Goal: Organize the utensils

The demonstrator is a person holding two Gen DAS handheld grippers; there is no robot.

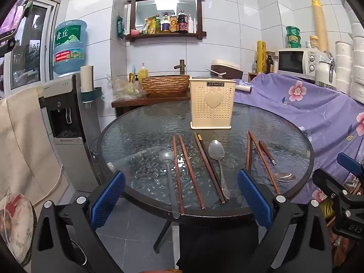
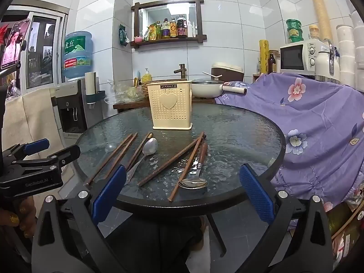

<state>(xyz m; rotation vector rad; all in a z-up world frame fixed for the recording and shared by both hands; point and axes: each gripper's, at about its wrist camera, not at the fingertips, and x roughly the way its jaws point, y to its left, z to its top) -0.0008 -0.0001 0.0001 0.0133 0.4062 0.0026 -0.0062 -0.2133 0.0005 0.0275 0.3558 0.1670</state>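
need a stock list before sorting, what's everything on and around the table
utensil holder: one, cream, far side of the glass table
chopsticks: six, brown, lying in pairs across the table
spoons: three; grey at left, metal mid-table, wood-handled at right
microwave: one, white, behind the purple floral cloth
water bottle: one, blue, on the dispenser at left
left gripper: open, empty
right gripper: open, empty

Utensils (image 1: pixel 200 168) on table (image 1: pixel 141 122), before holder (image 1: pixel 212 103).

Cream holder (image 2: pixel 170 108), chopsticks (image 2: pixel 170 159), spoons (image 2: pixel 193 182), glass table (image 2: pixel 238 136)
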